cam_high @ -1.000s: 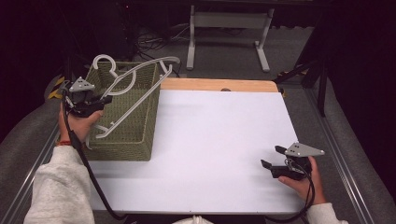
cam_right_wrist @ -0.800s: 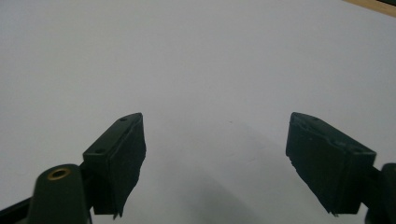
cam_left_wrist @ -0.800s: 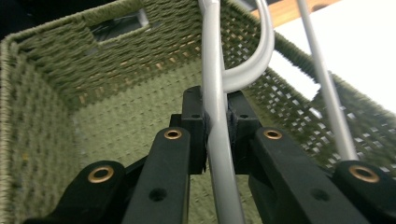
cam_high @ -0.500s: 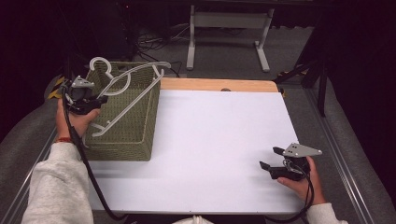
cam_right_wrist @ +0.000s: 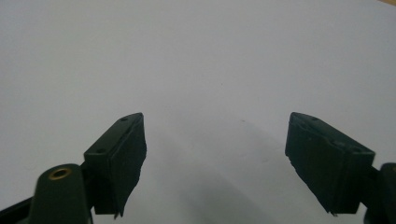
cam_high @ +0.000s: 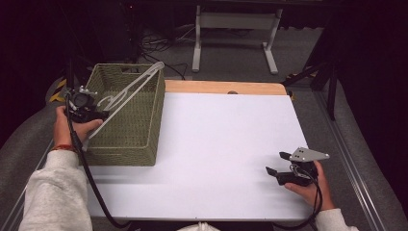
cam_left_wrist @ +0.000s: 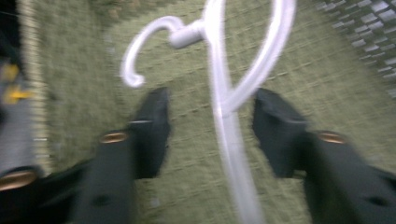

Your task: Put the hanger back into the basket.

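The white hanger (cam_left_wrist: 224, 100) passes between the spread jaws of the left gripper (cam_left_wrist: 210, 130), untouched by either, and lies slanted across the woven basket (cam_high: 137, 139) on the white surface (cam_high: 221, 144), where the right gripper (cam_high: 278, 167) rests wide open.

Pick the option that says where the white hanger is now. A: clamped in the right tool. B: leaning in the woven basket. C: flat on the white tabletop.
B: the white hanger slants across the woven basket, and the left tool stands open around its bar.
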Motion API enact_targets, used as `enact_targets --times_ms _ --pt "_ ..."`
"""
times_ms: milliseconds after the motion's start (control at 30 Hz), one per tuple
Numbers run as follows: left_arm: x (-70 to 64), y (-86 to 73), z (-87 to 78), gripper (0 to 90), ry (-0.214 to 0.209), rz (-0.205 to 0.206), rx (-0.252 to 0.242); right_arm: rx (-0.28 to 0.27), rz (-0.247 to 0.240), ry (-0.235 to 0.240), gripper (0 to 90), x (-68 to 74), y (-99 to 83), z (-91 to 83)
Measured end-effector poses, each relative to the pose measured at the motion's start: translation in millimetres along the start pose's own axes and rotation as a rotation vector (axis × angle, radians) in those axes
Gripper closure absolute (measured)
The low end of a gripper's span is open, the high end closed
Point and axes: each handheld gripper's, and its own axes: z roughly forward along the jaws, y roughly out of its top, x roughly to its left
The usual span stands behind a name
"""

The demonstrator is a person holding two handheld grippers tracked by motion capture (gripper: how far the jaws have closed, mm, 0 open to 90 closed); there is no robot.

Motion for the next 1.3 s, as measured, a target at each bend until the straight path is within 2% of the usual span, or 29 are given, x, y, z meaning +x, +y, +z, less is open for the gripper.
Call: enact_targets --times_ms 33,67,100,133,200,267,300,367,400,433,467,500,567,600,700,733,767,800,833,900,933,967,1000,1067,1100,1133,1167,1200,1300 --pt "3.5 -0.2 0.1 37.2 -0.013 -0.024 -0.012 0.0 0.0 0.0 21.2 0.0 0.0 0.0" --pt "7.9 -1.2 -0.5 35.4 -0.017 -0.047 -0.047 0.004 -0.006 0.004 21.5 0.7 0.5 1.0" --pt "9.3 -1.4 -1.7 35.8 0.009 -0.049 -0.072 0.006 -0.008 0.005 21.6 1.1 0.7 1.3" --pt "9.3 -1.4 -1.7 35.9 0.009 -0.049 -0.072 0.007 -0.01 0.008 21.6 1.7 1.1 2.0" --pt "11.0 2.3 -2.0 34.9 0.037 -0.02 -0.086 0.013 -0.018 0.012 21.7 3.0 1.9 3.6" --pt "11.3 3.9 -2.8 31.4 0.028 -0.006 -0.093 0.016 -0.02 0.019 21.7 3.6 2.4 4.8" --pt "13.5 6.9 -6.1 29.3 -0.022 -0.002 -0.095 0.019 -0.023 0.019 21.9 3.9 2.5 5.1" --pt "12.8 8.4 -9.4 27.6 -0.017 0.008 -0.102 0.023 -0.027 0.025 22.1 4.1 2.5 5.8" --pt "10.8 10.5 -19.2 27.2 -0.014 0.022 -0.135 0.03 -0.031 0.017 22.1 4.7 2.4 6.9" --pt "9.5 10.8 -25.6 28.1 -0.051 0.019 -0.166 0.032 -0.032 0.017 22.2 4.7 2.4 6.9" --pt "9.5 10.8 -25.6 30.3 -0.051 0.019 -0.166 0.032 -0.032 0.017 22.2 4.7 2.4 6.9" --pt "7.5 11.2 -31.1 30.3 -0.087 0.028 -0.187 0.032 -0.033 0.019 22.2 4.7 2.4 6.8" --pt "-2.7 11.1 -44.8 30.5 -0.108 0.059 -0.228 0.031 -0.031 0.016 22.3 4.7 2.2 6.4" --pt "-6.3 9.8 -50.1 37.0 -0.15 0.076 -0.251 0.03 -0.032 0.017 22.3 4.9 2.3 6.1" --pt "-16.5 7.4 -61.9 43.7 -0.156 0.103 -0.289 0.03 -0.034 0.015 22.4 5.7 2.7 5.6" --pt "-19.8 6.0 -65.6 52.6 -0.181 0.112 -0.317 0.031 -0.035 0.017 22.5 6.2 2.9 5.6" --pt "-25.9 3.9 -73.0 54.2 -0.183 0.114 -0.359 0.032 -0.038 0.016 22.5 6.4 3.0 5.9" --pt "-29.4 2.5 -76.8 57.6 -0.203 0.116 -0.382 0.035 -0.04 0.014 22.5 6.9 3.0 6.1" --pt "-33.8 1.2 -79.4 60.7 -0.27 0.127 -0.395 0.036 -0.041 0.016 22.5 7.1 3.0 6.3" --pt "-38.3 0.5 -80.6 60.9 -0.28 0.134 -0.394 0.04 -0.042 0.017 22.6 7.4 3.0 6.7" --pt "-53.2 -2.8 -82.0 61.4 -0.263 0.191 -0.39 0.042 -0.043 0.016 22.7 7.4 3.1 6.7" --pt "-53.2 -2.8 -82.0 63.4 -0.263 0.191 -0.39 0.042 -0.043 0.016 22.7 7.4 3.1 6.7" --pt "-57.9 -3.6 -79.3 63.4 -0.278 0.203 -0.368 0.043 -0.042 0.016 22.8 7.3 3.1 6.7" --pt "-67.9 -5.5 -72.5 65.4 -0.244 0.228 -0.319 0.046 -0.044 0.018 23.0 7.6 3.1 6.6" --pt "-75.8 -8.6 -67.3 65.8 -0.255 0.249 -0.295 0.046 -0.044 0.019 23.0 7.8 3.1 6.6" --pt "-75.8 -8.6 -67.3 65.9 -0.255 0.249 -0.295 0.049 -0.045 0.018 23.0 8.1 3.0 6.5" --pt "-82.2 -10.1 -65.5 65.4 -0.219 0.272 -0.287 0.051 -0.046 0.016 23.1 8.1 2.9 6.5" --pt "-88.9 -11.1 -66.7 64.8 -0.207 0.297 -0.289 0.051 -0.045 0.017 23.2 7.9 2.8 6.5" --pt "-92.7 -12.0 -67.3 64.5 -0.212 0.309 -0.311 0.053 -0.044 0.019 23.2 7.8 2.7 6.8"
